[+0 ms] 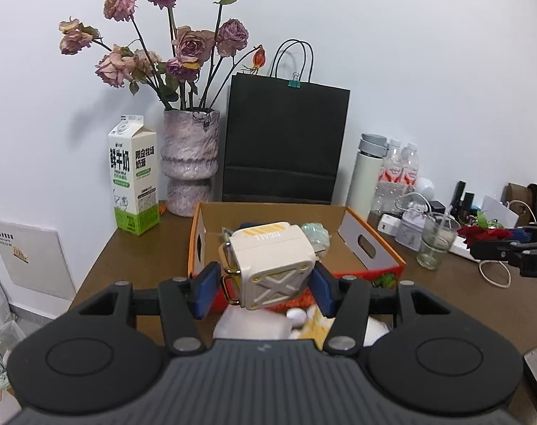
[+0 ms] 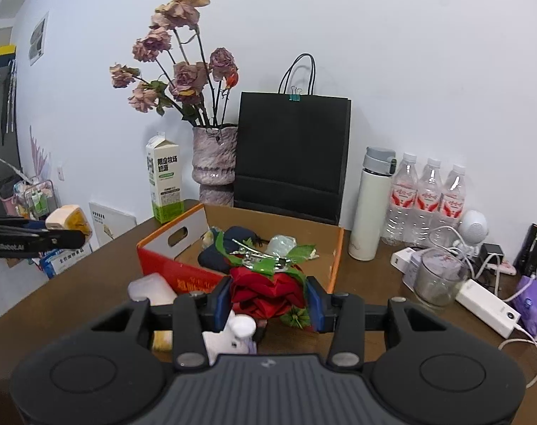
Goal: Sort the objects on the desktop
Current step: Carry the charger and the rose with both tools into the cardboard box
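I see a brown wooden table (image 2: 374, 283) carrying an orange-rimmed cardboard box (image 2: 335, 248) mid-table, green-white milk carton (image 1: 133, 173) and mottled pink vase (image 1: 190, 163) along its far edge.

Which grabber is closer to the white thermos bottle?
Right. The right gripper, clamped on a red fabric rose, sits just left of and in front of the white thermos. The left gripper is farther left, beyond the cardboard box.

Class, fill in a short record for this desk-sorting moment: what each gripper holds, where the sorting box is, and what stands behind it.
left gripper: shut on cream case
right gripper: shut on red rose
cardboard box: open, on the desk, already holding items
behind the box: black paper bag, vase, milk carton
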Tool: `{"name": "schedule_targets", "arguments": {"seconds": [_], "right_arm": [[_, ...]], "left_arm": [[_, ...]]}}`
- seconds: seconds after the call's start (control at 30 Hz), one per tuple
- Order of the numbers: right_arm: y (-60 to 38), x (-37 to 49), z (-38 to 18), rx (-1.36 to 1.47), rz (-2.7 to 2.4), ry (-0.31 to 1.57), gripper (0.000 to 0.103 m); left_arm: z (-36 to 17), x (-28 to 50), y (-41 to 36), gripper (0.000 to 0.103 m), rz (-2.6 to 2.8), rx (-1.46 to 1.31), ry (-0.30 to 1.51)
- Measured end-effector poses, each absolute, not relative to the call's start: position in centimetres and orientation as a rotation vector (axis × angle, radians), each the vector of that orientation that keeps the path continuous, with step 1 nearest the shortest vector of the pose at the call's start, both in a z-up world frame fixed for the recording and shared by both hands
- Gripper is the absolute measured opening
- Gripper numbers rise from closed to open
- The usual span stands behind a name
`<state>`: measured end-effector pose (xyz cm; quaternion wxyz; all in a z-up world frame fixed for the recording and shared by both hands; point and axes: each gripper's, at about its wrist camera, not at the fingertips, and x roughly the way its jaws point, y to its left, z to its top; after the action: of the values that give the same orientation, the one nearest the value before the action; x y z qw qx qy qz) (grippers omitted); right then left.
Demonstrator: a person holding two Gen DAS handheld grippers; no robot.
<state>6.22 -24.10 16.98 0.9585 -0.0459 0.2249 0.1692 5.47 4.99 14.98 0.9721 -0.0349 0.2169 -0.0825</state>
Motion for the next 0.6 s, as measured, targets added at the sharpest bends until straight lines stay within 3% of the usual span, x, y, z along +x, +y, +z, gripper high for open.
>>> {"name": "schedule_targets", "arguments": {"seconds": [0.27,0.6], "right_arm": [[-23.4,11.8,17.7,-0.039,0.349,0.45,0.042],[-23.0,20.1,18.1,0.003,0.302,0.483,0.042]], "left_arm": [[15.7,10.9,4.4,0.056,-0.16,-0.06,0.424],[15.1,20.0,5.2,0.055,-0.175,-0.109,0.552]]}}
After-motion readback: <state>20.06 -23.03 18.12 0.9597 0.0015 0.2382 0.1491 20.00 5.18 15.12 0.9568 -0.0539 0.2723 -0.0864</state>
